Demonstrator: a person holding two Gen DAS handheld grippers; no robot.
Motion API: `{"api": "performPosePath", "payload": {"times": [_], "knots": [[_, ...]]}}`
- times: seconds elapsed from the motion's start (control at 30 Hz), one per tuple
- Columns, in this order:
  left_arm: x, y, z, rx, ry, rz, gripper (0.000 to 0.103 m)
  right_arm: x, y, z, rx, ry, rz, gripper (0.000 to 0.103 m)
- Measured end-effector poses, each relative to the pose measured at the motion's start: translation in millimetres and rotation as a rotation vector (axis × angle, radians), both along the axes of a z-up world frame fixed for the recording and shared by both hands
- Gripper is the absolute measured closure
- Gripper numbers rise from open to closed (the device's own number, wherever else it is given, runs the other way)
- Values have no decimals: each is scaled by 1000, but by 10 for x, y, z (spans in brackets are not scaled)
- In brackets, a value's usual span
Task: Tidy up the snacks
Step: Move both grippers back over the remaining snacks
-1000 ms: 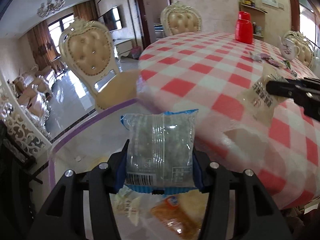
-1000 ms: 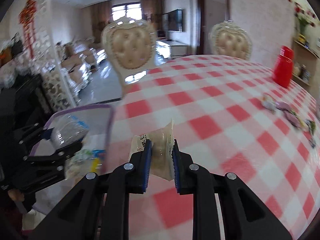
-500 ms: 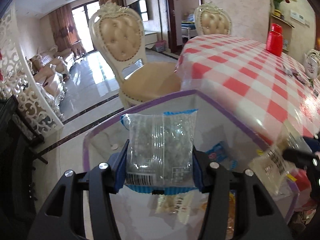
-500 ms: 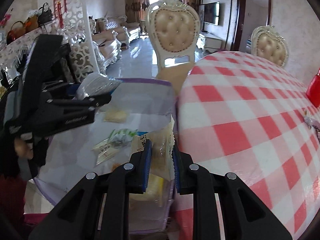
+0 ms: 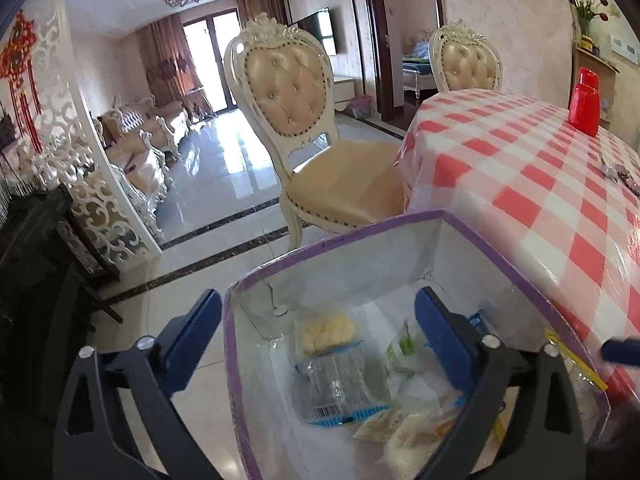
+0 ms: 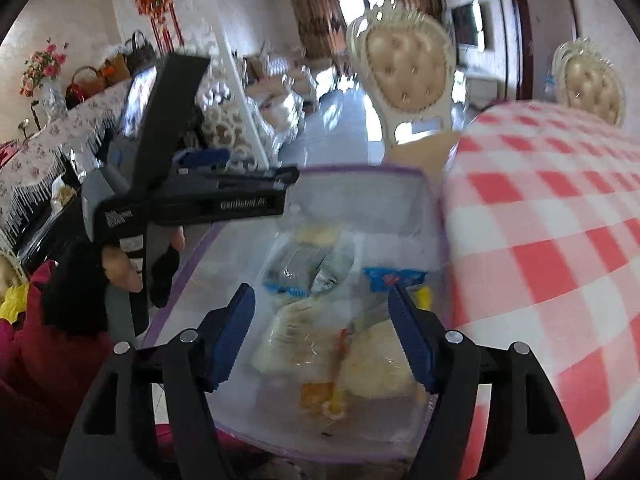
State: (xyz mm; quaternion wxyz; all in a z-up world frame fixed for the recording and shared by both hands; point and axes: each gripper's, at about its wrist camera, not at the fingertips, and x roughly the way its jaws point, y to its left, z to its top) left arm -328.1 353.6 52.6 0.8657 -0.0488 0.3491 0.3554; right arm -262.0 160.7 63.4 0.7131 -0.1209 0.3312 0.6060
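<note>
Counter [image 5: 532, 184] — round, under a red-and-white check cloth, its near edge bulging over the bin; a few more small snacks lay far along its right side, too small to tell apart.

Storage bin [image 5: 340, 242] — translucent soft-walled box with purple rim, standing below the counter's edge, mouth open upward. Walls looked thin and floppy; judged likely to buckle if leaned on. Open room lay above the mouth and toward the floor side; the counter's overhang crowded the right wall.

Left claw [image 5: 316, 338] — released, jaws having just been opening, nothing between them; one finger hung outside the bin's left wall, the other inside over the heap.

Right claw [image 6: 322, 338] — also released, jaws having just been opening, empty, poised over the near end of the bin.

Clear packet with blue ends [image 5: 340, 388] — lay loose in the bin's middle on top of other packets. Judged light, crinkly, slick film; best taken across the flat body rather than by a sealed end.

Pale cake packet [image 6: 372, 360] — lay at the bin's near end beside an orange-printed wrapper. Judged soft and crushable — a gentle pinch at the seam would suit.
</note>
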Motion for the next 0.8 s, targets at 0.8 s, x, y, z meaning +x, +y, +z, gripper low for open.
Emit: {"api": "performPosePath", "payload": {"times": [0.8], "knots": [[2639,-2808,-9,-262,37,-678,2,1518,-3225,-155,152,135,-827,16]]}}
